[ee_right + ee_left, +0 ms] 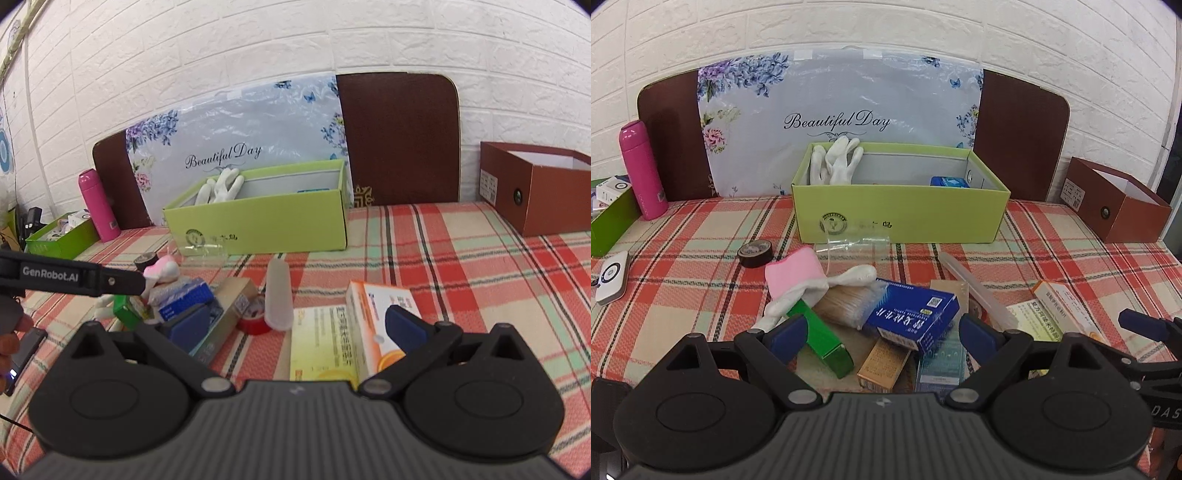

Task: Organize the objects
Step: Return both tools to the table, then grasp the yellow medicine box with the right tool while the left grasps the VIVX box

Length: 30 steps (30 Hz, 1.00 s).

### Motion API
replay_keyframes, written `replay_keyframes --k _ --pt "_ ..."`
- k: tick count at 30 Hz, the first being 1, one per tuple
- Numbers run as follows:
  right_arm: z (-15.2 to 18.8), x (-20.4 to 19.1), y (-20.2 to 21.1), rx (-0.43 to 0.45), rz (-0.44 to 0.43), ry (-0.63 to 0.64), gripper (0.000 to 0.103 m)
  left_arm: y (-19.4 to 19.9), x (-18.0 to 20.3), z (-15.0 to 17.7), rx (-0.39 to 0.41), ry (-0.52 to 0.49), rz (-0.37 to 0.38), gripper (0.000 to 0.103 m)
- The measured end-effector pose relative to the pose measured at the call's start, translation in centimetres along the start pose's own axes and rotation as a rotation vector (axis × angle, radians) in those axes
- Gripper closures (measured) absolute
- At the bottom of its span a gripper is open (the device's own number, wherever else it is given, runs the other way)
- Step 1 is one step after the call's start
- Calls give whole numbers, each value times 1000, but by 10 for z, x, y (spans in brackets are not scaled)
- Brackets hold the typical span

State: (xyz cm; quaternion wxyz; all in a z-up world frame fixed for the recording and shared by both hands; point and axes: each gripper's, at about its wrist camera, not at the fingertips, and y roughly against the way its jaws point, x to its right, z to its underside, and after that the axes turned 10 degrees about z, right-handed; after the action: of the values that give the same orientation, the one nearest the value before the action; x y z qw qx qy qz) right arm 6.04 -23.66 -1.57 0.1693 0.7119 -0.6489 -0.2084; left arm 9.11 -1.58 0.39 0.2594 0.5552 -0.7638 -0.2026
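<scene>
as it lies tilted, blue box (912,318) points left-right

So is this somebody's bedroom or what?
Probably a bedroom: a brown headboard stands against the white brick-pattern wall, and the clutter lies on a plaid bedsheet, beside a lime-green box holding white gloves.

My jaws carry dark blue pads on black arms. The surface (701,236) wears a plaid cloth of red, cream and pale green. The open box (901,214) is lime green, with white gloves (834,162) inside. The bottle (642,170) is hot pink, the far box (546,195) reddish brown. In the pile lie a blue carton (916,317), a glossy green box (820,339) and an orange-and-white carton (380,317). The backdrop panel (842,114) is pale grey-blue with purple flowers.
</scene>
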Motion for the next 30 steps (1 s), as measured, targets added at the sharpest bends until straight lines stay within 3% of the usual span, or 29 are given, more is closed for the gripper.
replay_keyframes --k 3,6,10,13,16,18,26,27,28,29,30 --pt "5 1 4 -6 0 1 0 6 -9 11 -20 34 23 11" --pt "12 2 6 -15 1 6 0 13 -12 25 -27 50 110 11" --pt "24 2 2 -50 -3 9 0 9 1 42 -63 1 214 12" --pt "33 5 0 -86 -12 -8 5 -7 7 47 -84 -6 247 17" --pt "40 10 -6 -127 6 -19 23 -29 6 49 -119 26 259 28" --pt "43 14 -12 -151 6 -21 24 -44 5 50 -147 49 273 35" --pt "38 13 -49 -166 56 23 21 -71 9 42 -132 39 234 35" --pt "38 12 -53 -176 59 29 26 -73 10 41 -131 31 232 39" --pt "37 11 -57 -190 58 33 37 -74 11 41 -130 16 222 47" --pt "36 10 -56 -194 58 34 37 -73 12 40 -134 -5 210 62" --pt "36 9 -54 -199 50 39 37 -71 11 41 -143 -15 222 62"
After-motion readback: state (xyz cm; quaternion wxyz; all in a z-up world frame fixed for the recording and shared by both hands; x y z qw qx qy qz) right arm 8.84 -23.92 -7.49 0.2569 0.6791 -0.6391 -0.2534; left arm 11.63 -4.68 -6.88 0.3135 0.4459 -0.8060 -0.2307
